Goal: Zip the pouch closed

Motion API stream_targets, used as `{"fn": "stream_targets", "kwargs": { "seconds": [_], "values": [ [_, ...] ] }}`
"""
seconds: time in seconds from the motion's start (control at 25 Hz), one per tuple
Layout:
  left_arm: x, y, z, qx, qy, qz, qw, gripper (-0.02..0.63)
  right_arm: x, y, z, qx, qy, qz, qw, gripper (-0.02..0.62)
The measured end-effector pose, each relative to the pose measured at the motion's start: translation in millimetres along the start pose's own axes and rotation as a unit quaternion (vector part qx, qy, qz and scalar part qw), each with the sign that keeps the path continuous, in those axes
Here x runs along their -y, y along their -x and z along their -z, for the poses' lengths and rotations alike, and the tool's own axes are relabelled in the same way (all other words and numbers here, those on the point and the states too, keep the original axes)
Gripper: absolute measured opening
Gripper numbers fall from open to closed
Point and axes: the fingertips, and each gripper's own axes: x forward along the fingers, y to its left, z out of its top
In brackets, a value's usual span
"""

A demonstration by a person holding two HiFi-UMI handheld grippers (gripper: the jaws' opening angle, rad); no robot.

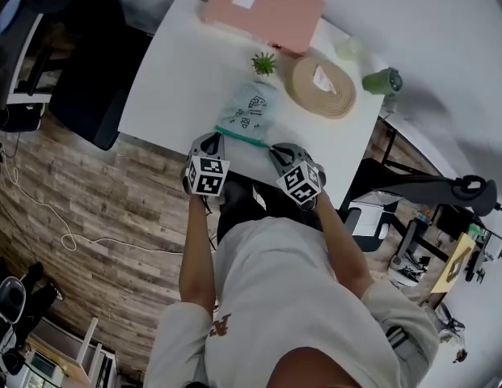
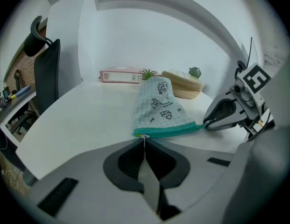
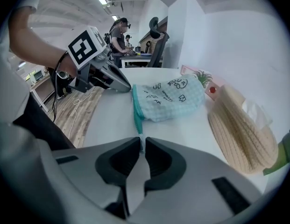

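Lying by the near edge of the white table (image 1: 178, 79), checked pouch (image 1: 251, 110), left gripper (image 1: 217, 131) clamped shut on the zipper pull (image 2: 145, 136) at the pouch's left corner, teal zipper edge (image 2: 170, 129) run between both grippers, right gripper (image 1: 273, 146) pinched on its right end.

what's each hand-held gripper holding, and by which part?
Left hand-held gripper pinches the zipper pull of the pouch; right hand-held gripper pinches the teal zipper tail at the opposite corner.
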Motion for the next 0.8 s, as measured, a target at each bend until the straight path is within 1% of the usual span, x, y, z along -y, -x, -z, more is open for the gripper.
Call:
{"fn": "stream_targets", "kwargs": {
  "seconds": [0.08, 0.2, 0.24, 0.4, 0.44, 0.6, 0.72, 0.8],
  "values": [
    [-1, 3, -2, 0.009, 0.001, 0.0, 1.0, 0.011, 1, 2, -1, 0.002, 0.002, 0.01, 1.0, 0.066],
    [-1, 11, -6, 0.026, 0.008, -0.006, 0.9996, 0.028, 0, 5, -1, 0.008, -0.005, 0.011, 1.0, 0.121],
    [-1, 15, -7, 0.032, 0.011, -0.008, 0.9994, 0.035, -1, 7, -2, 0.012, -0.01, 0.011, 1.0, 0.13],
    [-6, 37, -11, 0.057, 0.028, -0.03, 0.9975, 0.063, -1, 19, -16, 0.041, -0.023, 0.021, 0.999, 0.171],
    [-8, 45, -13, 0.066, 0.033, -0.037, 0.9966, 0.072, 0, 23, -22, 0.051, -0.024, 0.027, 0.998, 0.191],
    [-9, 77, -34, 0.105, 0.036, -0.069, 0.9914, 0.101, 11, 48, -56, 0.118, -0.034, 0.049, 0.991, 0.239],
    [-3, 107, -59, 0.141, 0.028, -0.099, 0.9845, 0.144, 22, 79, -87, 0.179, -0.043, 0.06, 0.981, 0.261],
    [4, 127, -77, 0.166, 0.022, -0.121, 0.9784, 0.17, 30, 103, -108, 0.221, -0.047, 0.065, 0.972, 0.273]
  ]
}}
